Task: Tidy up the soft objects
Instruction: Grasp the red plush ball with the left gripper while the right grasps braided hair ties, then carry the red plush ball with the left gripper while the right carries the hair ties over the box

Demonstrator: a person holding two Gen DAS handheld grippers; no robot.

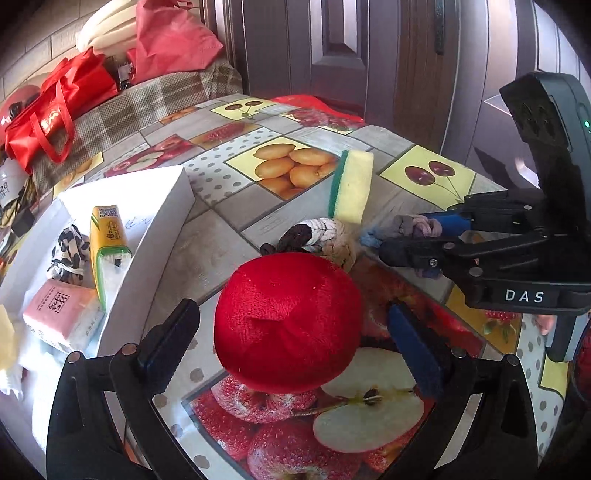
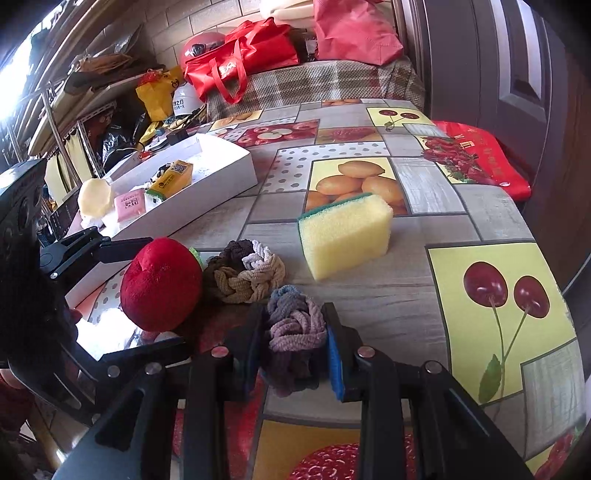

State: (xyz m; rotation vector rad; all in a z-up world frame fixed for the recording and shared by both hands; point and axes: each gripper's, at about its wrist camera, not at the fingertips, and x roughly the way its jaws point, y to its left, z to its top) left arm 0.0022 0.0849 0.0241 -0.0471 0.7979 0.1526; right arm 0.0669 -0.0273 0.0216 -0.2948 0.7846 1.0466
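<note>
A fruit-print oilcloth table (image 2: 417,229) fills both views. A white cardboard tray (image 2: 221,173) sits at upper left. Centre frame, the left gripper (image 1: 291,332) straddles a red plush ball (image 1: 288,321), fingers apart. A yellow-green sponge block (image 2: 347,232) lies beyond. At bottom centre, the right gripper (image 2: 295,350) is clamped on a grey-purple braided rope knot (image 2: 295,321).

Behind your table you have a plaid-covered seat (image 2: 325,83) carrying a red tote bag (image 2: 240,59) and a pink cloth bag (image 2: 354,31). Just left of the tote sits a red helmet (image 2: 201,46). A dark wooden door (image 1: 332,44) stands on the right, and cluttered metal shelves (image 2: 74,110) stand on the left.
</note>
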